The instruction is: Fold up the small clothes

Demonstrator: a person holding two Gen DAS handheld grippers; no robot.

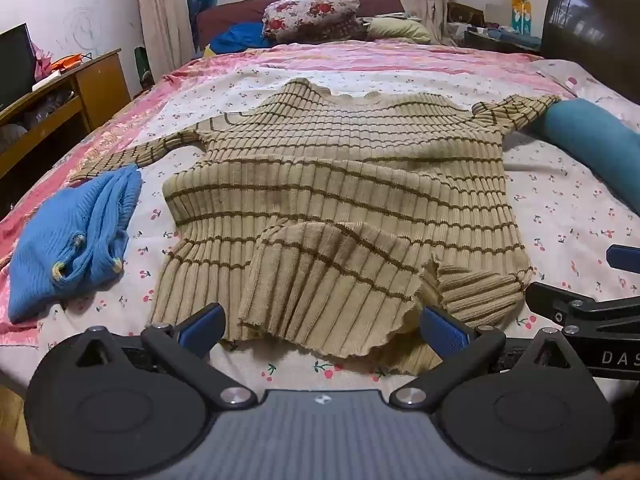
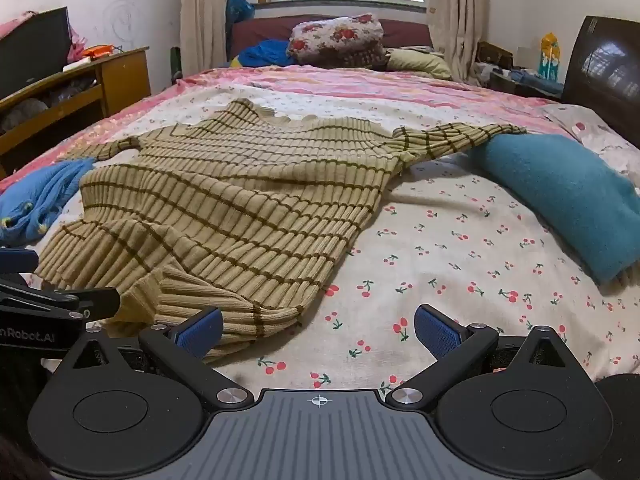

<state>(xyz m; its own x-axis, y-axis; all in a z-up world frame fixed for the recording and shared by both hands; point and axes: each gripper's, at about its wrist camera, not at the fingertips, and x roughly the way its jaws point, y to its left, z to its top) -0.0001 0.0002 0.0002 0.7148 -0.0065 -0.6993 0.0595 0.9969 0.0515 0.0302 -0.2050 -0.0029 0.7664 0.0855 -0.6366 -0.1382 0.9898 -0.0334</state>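
While the left wrist view looks down the bed (image 1: 400,68), the left gripper (image 1: 320,330) hovers at the near hem of the striped sweater (image 1: 340,184) with its jaws spread wide and nothing between the pads. That hem is turned up in a loose flap and both sleeves lie out to the sides. A blue knit garment (image 1: 72,236) lies just beside the sweater's left edge.

From the right wrist view, the right gripper (image 2: 318,332) also stands with jaws spread, empty, over the cherry-print sheet (image 2: 460,248) beside the sweater's near corner; a teal garment (image 2: 560,196) lies well apart.

Judgement: folding has barely begun. The next move calls for pinching the hem corners and smoothing the flap.
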